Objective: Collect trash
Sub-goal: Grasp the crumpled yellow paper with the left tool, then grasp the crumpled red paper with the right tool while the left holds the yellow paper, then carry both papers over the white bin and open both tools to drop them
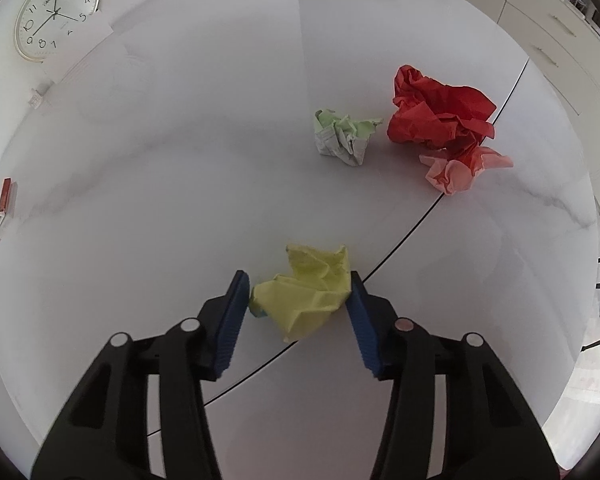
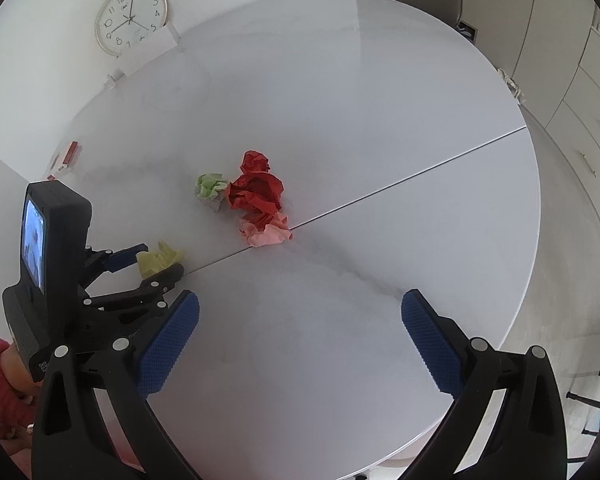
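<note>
the left gripper [image 1: 300, 286] points down at the round white table [image 1: 180, 160], its blue pads [image 1: 232, 320] on either side of a crumpled yellow paper [image 1: 306, 294]. both pads touch the wad's edges, so the gripper is closed on it, and the paper sits on the tabletop beside the dark seam [image 1: 420, 220] that crosses the table. farther off lie a green and white wad [image 1: 344, 136], a big red wad [image 1: 436, 110] and a pink one [image 1: 460, 170] touching the red. the right gripper [image 2: 300, 340] hangs over a bare part of the table with its jaws spread wide and nothing between them. a wall clock [image 1: 56, 12] leans at the table's far edge, and a red and white box [image 1: 0, 210] lies at the left rim.
</note>
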A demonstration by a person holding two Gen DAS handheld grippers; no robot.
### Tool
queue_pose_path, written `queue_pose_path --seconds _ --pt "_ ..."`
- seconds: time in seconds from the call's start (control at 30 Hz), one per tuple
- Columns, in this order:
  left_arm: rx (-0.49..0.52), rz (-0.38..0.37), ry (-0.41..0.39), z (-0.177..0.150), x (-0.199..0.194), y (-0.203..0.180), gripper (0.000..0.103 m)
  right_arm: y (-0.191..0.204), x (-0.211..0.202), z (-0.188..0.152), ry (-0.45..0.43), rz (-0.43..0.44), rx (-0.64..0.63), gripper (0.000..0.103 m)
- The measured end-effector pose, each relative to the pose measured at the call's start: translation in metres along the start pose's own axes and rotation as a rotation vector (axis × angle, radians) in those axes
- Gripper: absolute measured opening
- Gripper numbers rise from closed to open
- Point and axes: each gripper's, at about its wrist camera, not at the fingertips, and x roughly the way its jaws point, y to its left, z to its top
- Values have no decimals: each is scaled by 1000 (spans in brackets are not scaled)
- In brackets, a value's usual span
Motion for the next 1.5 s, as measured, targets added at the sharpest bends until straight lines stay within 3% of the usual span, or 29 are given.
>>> queue_pose_path --seconds 0.07,0.3,0.47,0.57,0.7,1.0,1.2,1.5 --pt "-3 -10 -8 2 0 1 43 3 5 8 -1 10 -33 100" --pt "-73 -19 -15 11 -2 19 41 27 35 51 -16 35 -218 100" --pt "-142 -43 -33 17 -16 38 41 47 70 74 33 23 -362 94" --pt "-174 -37 -42 18 -22 46 41 51 89 80 82 23 -397 80" --pt "-217 -32 -41 16 -28 54 41 49 101 85 127 55 -384 43" --pt "-219 -38 -90 9 -55 45 41 35 77 89 75 107 -288 38" --pt "-163 -79 -139 6 -86 20 41 8 25 67 -27 174 -132 38" --pt "32 -206 -191 -12 -131 -58 41 -48 -68 -38 -87 109 35 38"
